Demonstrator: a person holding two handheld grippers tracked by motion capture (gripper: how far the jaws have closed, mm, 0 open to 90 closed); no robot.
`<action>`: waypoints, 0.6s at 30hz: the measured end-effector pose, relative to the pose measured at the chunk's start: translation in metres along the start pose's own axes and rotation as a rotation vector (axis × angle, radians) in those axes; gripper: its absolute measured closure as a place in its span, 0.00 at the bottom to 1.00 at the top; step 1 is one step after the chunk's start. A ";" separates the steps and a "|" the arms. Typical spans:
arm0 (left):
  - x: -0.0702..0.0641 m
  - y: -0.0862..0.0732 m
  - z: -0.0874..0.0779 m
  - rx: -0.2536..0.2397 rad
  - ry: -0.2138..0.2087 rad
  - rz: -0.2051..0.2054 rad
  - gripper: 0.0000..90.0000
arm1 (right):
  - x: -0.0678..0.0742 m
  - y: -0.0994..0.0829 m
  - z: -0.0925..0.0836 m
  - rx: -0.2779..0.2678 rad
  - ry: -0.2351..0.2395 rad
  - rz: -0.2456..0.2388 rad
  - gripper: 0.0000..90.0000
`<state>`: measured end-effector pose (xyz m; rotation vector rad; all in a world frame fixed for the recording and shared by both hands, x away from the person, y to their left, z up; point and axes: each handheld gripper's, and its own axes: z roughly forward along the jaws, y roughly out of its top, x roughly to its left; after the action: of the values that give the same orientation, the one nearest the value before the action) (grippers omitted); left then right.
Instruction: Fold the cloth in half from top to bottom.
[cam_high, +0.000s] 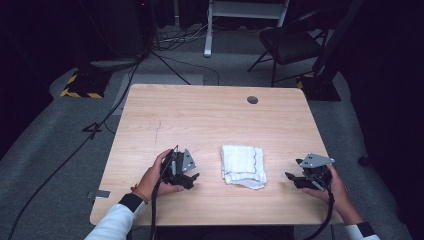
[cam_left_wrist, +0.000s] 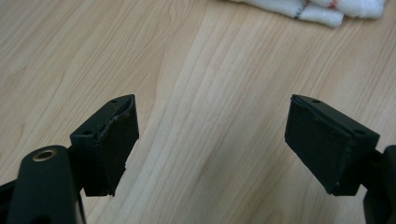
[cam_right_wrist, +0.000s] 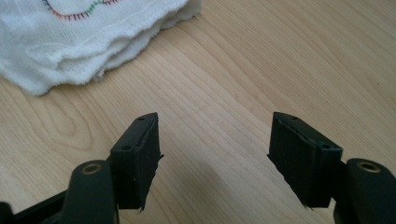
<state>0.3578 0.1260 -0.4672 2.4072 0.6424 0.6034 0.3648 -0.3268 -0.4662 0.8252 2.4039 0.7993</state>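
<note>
both open grippers flank folded white cloth (cam_high: 243, 166) on table (cam_high: 200, 115).

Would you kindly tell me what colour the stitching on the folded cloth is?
Multicoloured on the white cloth: red, blue and green, clearest in the right gripper view.

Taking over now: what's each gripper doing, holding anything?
Left gripper: jaws open, holding nothing, short of the folded white cloth.
Right gripper: jaws open, holding nothing, beside the cloth, not touching.
</note>
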 end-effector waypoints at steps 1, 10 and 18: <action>0.000 -0.003 -0.002 0.003 0.007 -0.002 0.20 | 0.000 -0.002 -0.001 0.006 -0.004 0.002 0.38; 0.004 -0.032 -0.018 0.047 0.034 -0.048 0.20 | -0.008 -0.025 -0.006 0.015 0.008 0.038 0.36; 0.013 -0.058 -0.031 0.065 0.037 -0.074 0.20 | -0.015 -0.053 -0.010 0.008 -0.004 0.132 0.35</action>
<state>0.3341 0.1873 -0.4769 2.4249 0.7741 0.6065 0.3487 -0.3753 -0.4903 0.9966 2.3695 0.8376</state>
